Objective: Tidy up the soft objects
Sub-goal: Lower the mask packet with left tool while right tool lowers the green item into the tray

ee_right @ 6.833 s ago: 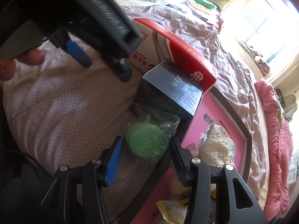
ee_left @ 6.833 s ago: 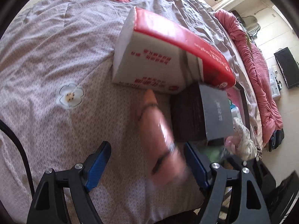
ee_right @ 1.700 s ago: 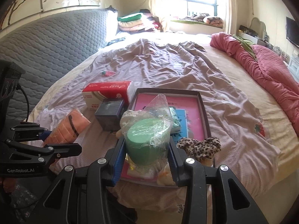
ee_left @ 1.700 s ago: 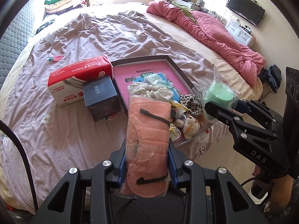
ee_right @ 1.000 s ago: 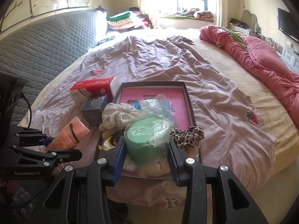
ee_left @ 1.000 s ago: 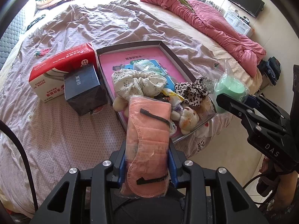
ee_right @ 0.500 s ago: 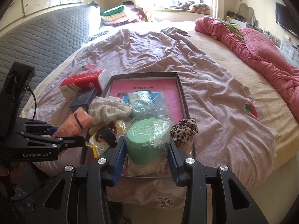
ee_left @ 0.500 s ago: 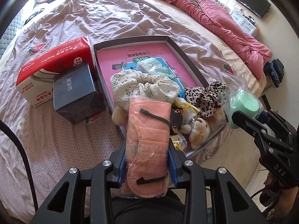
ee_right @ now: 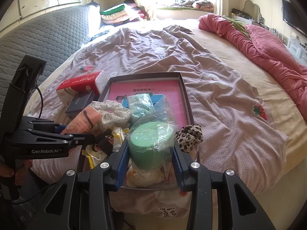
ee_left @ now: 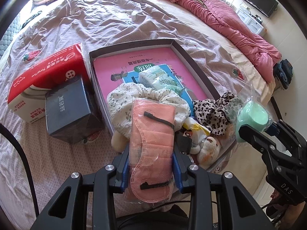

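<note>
My left gripper (ee_left: 150,164) is shut on a bagged pink face mask (ee_left: 152,140) and holds it above the near end of the dark shallow box (ee_left: 199,67) with a pink bottom. My right gripper (ee_right: 150,161) is shut on a green round thing in a clear bag (ee_right: 151,143), over the box's near right corner. In the box lie a white floral scrunchie (ee_left: 124,99), a leopard scrunchie (ee_left: 213,109), a pale green tissue pack (ee_left: 155,76) and small plush toys (ee_left: 208,147). The mask (ee_right: 84,122) and left gripper also show in the right wrist view.
A red and white tissue pack (ee_left: 42,78) and a dark box (ee_left: 67,107) sit left of the shallow box on the mauve bedspread (ee_left: 115,15). A pink quilt (ee_left: 220,17) lies at the far right. The bed edge and floor (ee_left: 249,174) are at the right.
Both grippers, each still holding its item, have moved forward and closer to the shallow box since 1.7 s ago; 6.8 s ago both were open.
</note>
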The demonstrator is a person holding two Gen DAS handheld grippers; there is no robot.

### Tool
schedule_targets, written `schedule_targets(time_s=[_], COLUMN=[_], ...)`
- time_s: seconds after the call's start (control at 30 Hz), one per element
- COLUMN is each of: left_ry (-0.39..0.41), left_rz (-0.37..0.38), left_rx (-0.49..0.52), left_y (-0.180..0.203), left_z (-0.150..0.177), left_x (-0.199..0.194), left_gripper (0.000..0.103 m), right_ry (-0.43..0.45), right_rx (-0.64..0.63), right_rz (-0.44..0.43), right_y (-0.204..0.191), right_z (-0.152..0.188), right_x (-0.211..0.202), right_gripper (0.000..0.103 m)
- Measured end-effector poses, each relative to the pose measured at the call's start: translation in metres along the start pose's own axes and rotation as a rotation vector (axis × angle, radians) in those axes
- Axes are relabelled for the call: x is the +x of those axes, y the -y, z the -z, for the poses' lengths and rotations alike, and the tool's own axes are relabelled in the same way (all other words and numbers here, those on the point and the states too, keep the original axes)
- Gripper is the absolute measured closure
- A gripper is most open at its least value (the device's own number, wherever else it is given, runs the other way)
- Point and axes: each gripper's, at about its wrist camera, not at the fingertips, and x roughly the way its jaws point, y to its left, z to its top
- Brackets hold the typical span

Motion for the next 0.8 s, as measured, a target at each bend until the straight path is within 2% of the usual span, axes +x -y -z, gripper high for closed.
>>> schedule_targets(time_s=[0.8], left_ry=[0.001], left_rz=[0.02], left_rx=[-0.038], left_y=[-0.013], left_z=[-0.022], left_x=[0.021], left_gripper=[0.066], right_ry=[-0.034], right_rx=[-0.034], right_rz=[-0.015], right_y=[-0.008], right_z=[-0.023], right_x=[0.048], right_gripper=[0.06])
